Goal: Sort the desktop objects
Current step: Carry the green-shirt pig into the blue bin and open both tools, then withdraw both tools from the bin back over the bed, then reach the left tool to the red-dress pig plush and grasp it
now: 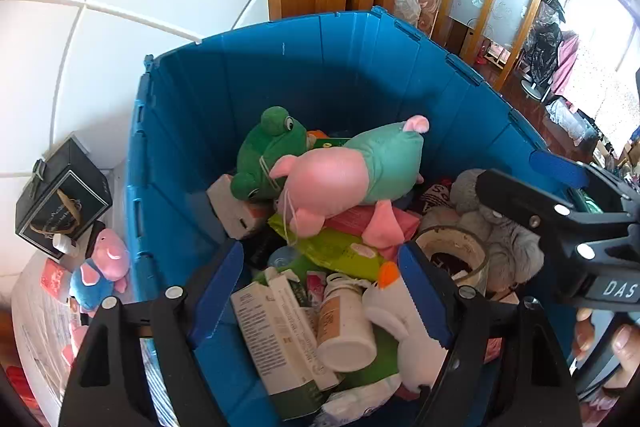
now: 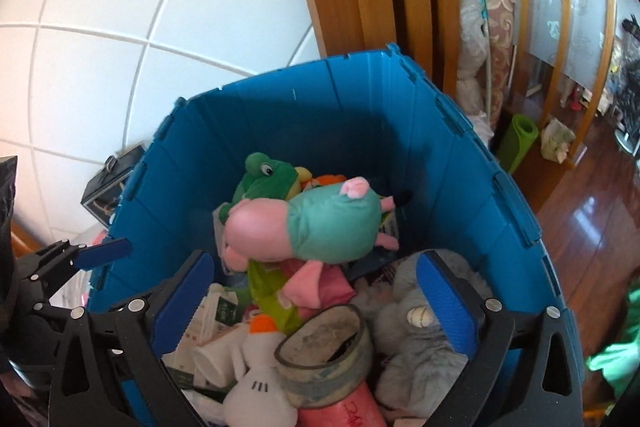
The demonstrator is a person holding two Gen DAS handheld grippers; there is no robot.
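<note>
Blue bin (image 1: 180,131): a deep, blue, ribbed-wall crate against a white tiled wall, piled with mixed things; both hand-held grippers hang over its near edge, pointing steeply down into it.

Pink pig plush (image 1: 344,175): in a green shirt, lying on top of the heap near the middle. Its long axis runs roughly left to right across both views, head to the left, feet to the right. It lies ahead of and beyond both sets of fingertips, apart from them.

Green frog plush (image 1: 268,147): just behind the pig, touching it on the far left side.

Grey plush (image 2: 420,339): low at the right of the heap, with the right finger over it.

Tape roll (image 2: 324,343): standing on its side between the right pair of fingers (not pinched).

White bottle (image 1: 344,323): lying between the left pair of fingers, with cartons beside it.

Nearer side: I judge neither clearly nearer the pig; the right is more squarely lined up with its body.

Right hand-held gripper (image 2: 316,303): released, spread as wide as it goes, holding nothing.

Left hand-held gripper (image 1: 320,291): released too, somewhat narrower, gripping nothing.
</note>
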